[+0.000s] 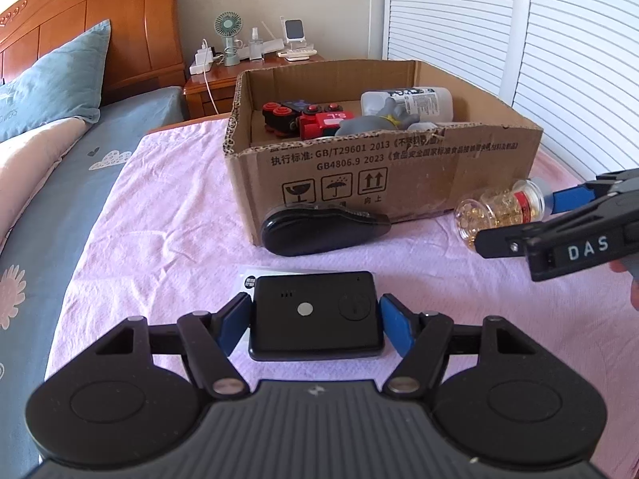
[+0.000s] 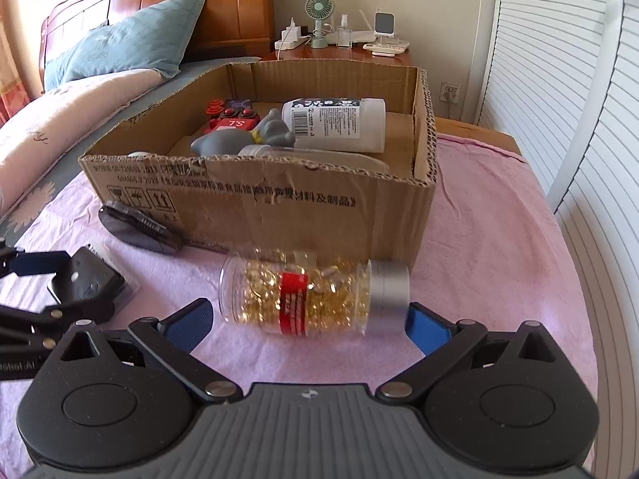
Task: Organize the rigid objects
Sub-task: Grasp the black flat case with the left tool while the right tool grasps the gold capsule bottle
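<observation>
Left wrist view: the left gripper point(image 1: 315, 317) stands partly open, its blue pads against both ends of a black device point(image 1: 315, 315) lying on the pink sheet point(image 1: 167, 207). The right gripper point(image 2: 311, 321) spreads wide around a clear jar point(image 2: 303, 299) of gold capsules lying before the cardboard box point(image 2: 319, 207); contact cannot be told.

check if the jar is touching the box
Apart. The right wrist view shows a strip of pink cloth between the jar and the box.
</observation>
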Tool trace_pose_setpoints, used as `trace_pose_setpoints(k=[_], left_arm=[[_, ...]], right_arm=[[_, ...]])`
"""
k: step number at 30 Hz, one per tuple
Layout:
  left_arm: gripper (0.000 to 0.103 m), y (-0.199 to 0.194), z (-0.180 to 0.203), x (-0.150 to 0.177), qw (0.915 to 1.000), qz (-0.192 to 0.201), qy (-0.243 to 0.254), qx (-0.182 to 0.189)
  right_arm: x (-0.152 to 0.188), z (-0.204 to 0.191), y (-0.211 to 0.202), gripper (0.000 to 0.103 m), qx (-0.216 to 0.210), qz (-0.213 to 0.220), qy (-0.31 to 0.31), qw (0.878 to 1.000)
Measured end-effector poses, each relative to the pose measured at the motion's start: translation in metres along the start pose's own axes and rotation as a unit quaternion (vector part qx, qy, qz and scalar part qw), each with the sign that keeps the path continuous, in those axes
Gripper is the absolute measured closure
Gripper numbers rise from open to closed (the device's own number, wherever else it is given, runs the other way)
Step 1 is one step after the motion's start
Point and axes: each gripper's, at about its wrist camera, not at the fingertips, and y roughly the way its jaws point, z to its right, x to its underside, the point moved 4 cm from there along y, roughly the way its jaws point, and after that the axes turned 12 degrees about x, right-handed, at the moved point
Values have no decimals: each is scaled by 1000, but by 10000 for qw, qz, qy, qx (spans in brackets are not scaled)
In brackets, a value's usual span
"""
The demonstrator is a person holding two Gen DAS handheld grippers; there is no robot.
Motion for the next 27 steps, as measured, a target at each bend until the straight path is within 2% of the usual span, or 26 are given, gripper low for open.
trace_pose_setpoints(k=[7, 14, 17, 27], left_arm=[[33, 2, 3, 0, 9999, 17, -60, -157], [34, 2, 3, -1, 9999, -26, -55, -108], [34, 1, 1, -3, 10000, -77, -18, 10], [34, -10, -3, -9, 9983, -313, 379, 298]], right_arm=[[-7, -8, 9, 0, 262, -128, 85, 9995], [-11, -10, 14, 0, 413, -219, 218, 9987], [-12, -12, 17, 7, 588, -256, 58, 9979], [-6, -6, -1, 7, 284, -299, -168, 9990]])
